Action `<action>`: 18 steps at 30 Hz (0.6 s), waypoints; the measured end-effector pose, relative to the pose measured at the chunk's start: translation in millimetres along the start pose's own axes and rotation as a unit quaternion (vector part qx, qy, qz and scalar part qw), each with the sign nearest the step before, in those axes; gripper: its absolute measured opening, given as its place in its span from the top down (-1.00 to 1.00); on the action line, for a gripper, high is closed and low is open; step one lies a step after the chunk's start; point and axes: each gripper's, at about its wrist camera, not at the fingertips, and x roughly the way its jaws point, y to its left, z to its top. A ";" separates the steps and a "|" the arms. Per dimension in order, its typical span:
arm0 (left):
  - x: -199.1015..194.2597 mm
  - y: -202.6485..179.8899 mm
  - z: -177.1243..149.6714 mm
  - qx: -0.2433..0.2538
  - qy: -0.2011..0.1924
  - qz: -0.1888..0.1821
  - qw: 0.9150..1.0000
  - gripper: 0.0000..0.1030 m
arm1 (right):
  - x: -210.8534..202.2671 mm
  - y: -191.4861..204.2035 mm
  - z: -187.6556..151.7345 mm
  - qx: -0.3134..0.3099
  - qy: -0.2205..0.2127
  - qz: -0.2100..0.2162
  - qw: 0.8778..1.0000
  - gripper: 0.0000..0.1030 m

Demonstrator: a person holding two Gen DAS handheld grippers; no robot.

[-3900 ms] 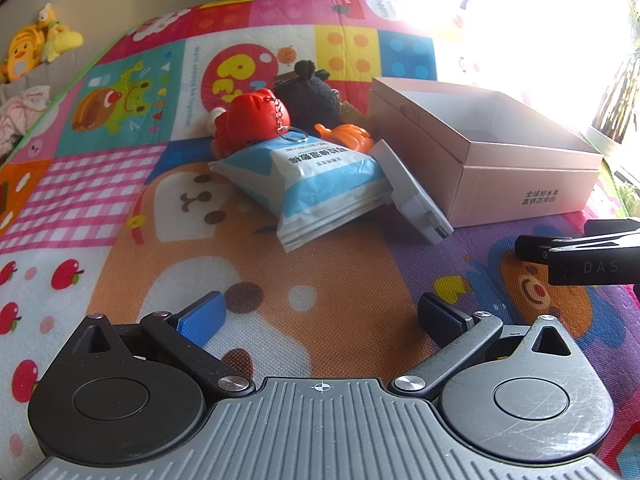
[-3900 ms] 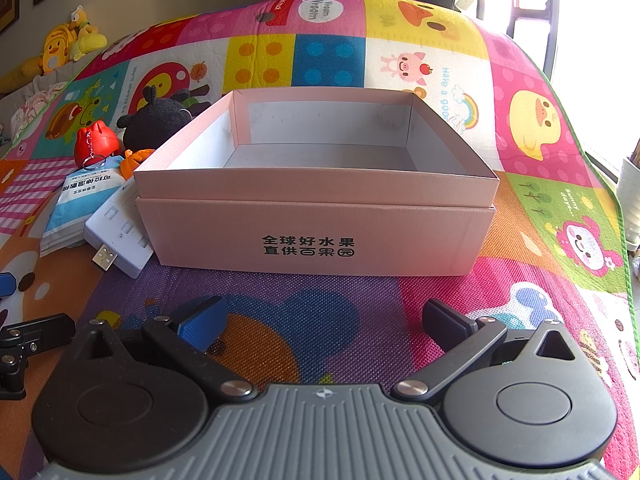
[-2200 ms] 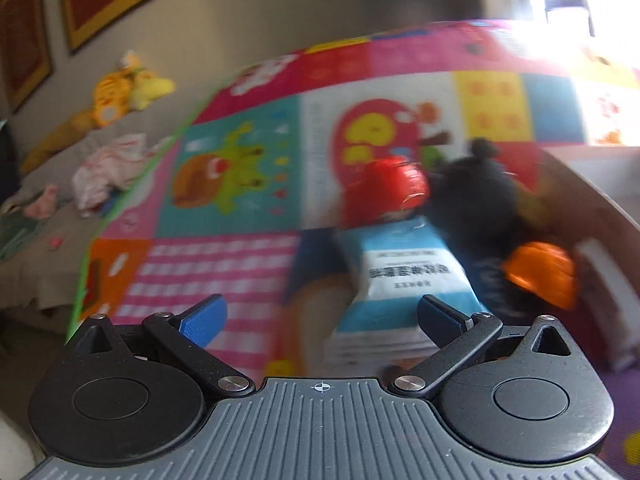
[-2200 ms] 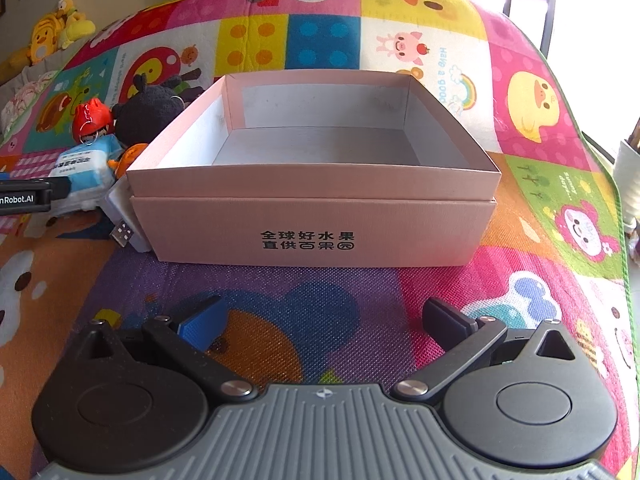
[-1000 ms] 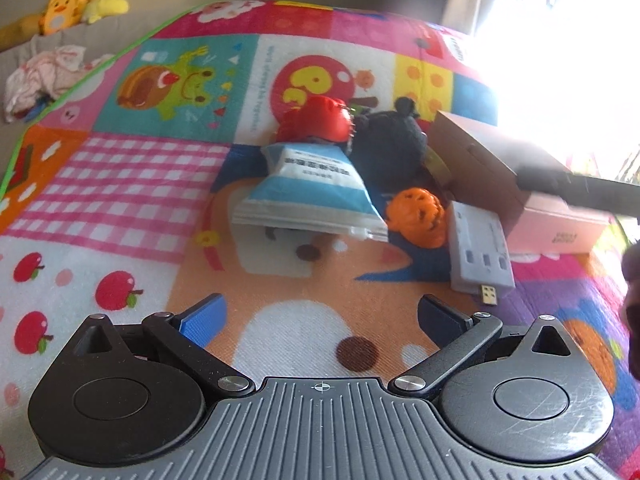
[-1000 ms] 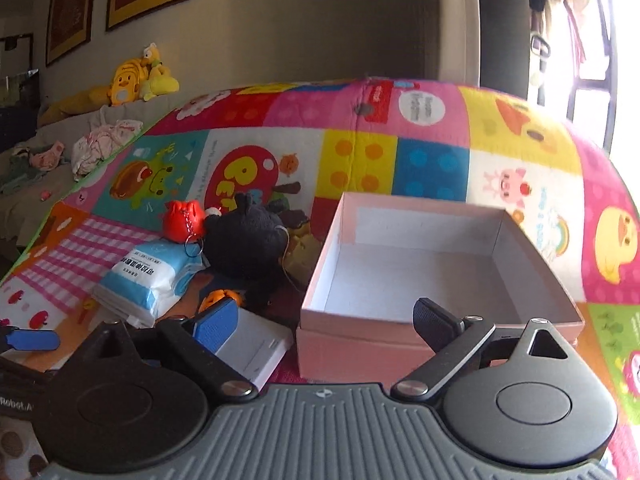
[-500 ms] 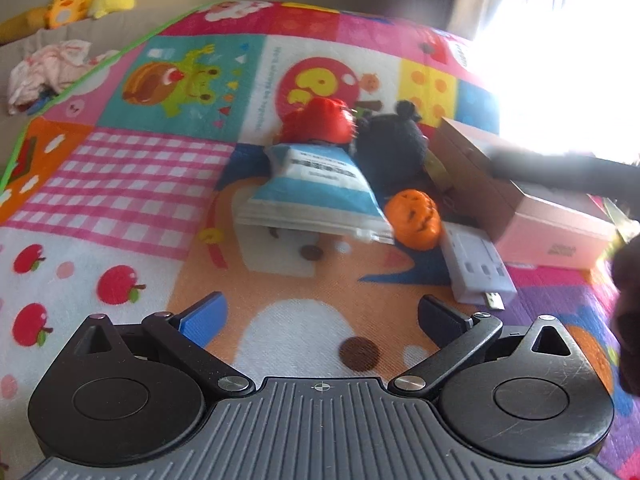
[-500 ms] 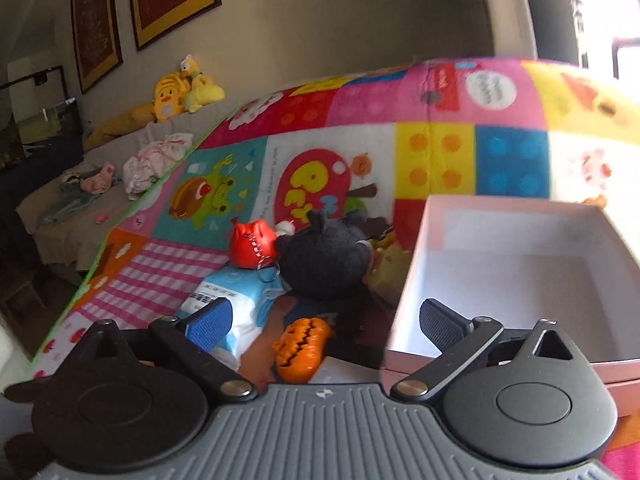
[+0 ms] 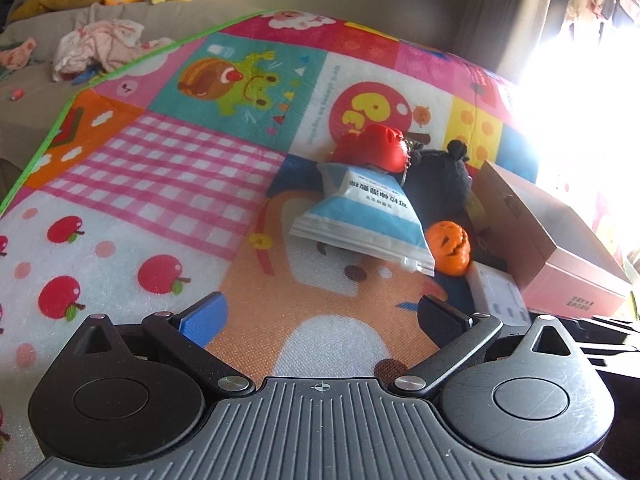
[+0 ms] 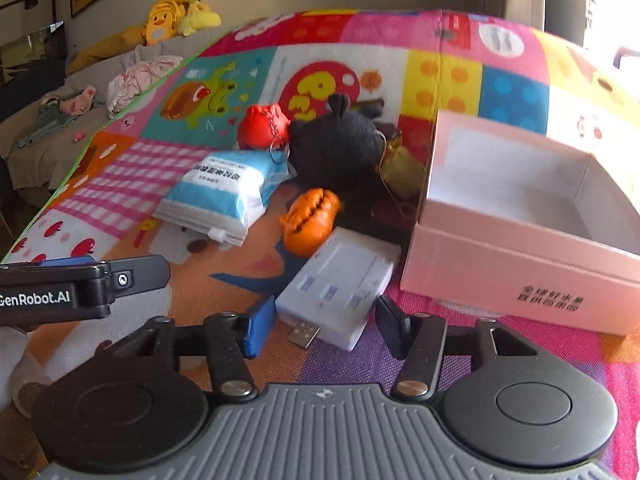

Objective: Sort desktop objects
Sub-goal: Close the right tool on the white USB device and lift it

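Note:
On the colourful play mat lie a blue-and-white tissue pack (image 9: 366, 216) (image 10: 224, 196), a red toy (image 9: 372, 152) (image 10: 262, 128), a black plush (image 9: 438, 188) (image 10: 336, 148), an orange pumpkin (image 9: 448, 246) (image 10: 310, 220) and a white USB hub (image 9: 496, 300) (image 10: 340, 280). An open pink box (image 10: 520, 240) (image 9: 552, 248) stands to their right. My right gripper (image 10: 324, 330) has its fingers on either side of the hub's near end, jaws narrowed; contact is unclear. My left gripper (image 9: 320, 314) is open and empty, short of the tissue pack; it also shows in the right wrist view (image 10: 80, 284).
A sofa (image 10: 48, 120) with clothes and yellow plush toys (image 10: 176, 16) runs along the mat's left edge. Bright window glare fills the right side. A yellowish item (image 10: 400, 164) sits between the black plush and the box.
My right gripper has come down to the white hub and its jaws have narrowed around it. My left gripper has shifted slightly and stays open.

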 end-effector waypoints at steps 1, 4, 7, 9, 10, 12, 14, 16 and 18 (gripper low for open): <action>0.1 -1.1 -0.1 0.003 0.001 0.003 1.000 -1.00 | -5.8 -3.2 -2.4 -0.002 0.001 0.005 1.000 -0.03; 1.2 -5.8 0.0 0.019 0.005 0.008 1.000 -1.00 | -30.0 -20.0 -15.6 -0.018 0.010 0.027 0.999 0.04; 2.4 -18.3 0.3 0.056 0.006 0.003 0.998 -1.00 | -53.7 -43.8 -32.9 -0.048 0.024 0.022 0.998 0.04; 4.1 -30.6 1.1 0.079 0.003 -0.008 0.997 -1.00 | -63.5 -60.3 -42.0 -0.065 0.019 -0.016 0.998 0.04; 4.9 -38.3 1.9 0.094 0.000 -0.015 0.995 -1.00 | -66.0 -68.9 -45.6 -0.070 0.011 -0.053 0.996 0.03; 7.3 -56.2 4.1 0.128 -0.009 -0.026 0.991 -1.00 | -65.2 -86.4 -49.0 -0.064 0.001 -0.124 0.990 -0.08; 11.8 -74.6 6.6 0.164 -0.020 -0.032 0.986 -1.00 | -64.5 -103.5 -49.2 -0.029 -0.005 -0.158 0.987 -0.21; 20.2 -90.8 10.3 0.188 -0.029 -0.032 0.981 -1.00 | -64.7 -119.2 -48.8 0.021 -0.008 -0.148 0.989 -0.29; 30.9 -102.6 14.4 0.196 -0.032 -0.032 0.979 -1.00 | -64.7 -126.0 -49.5 0.049 -0.014 -0.140 0.989 -0.44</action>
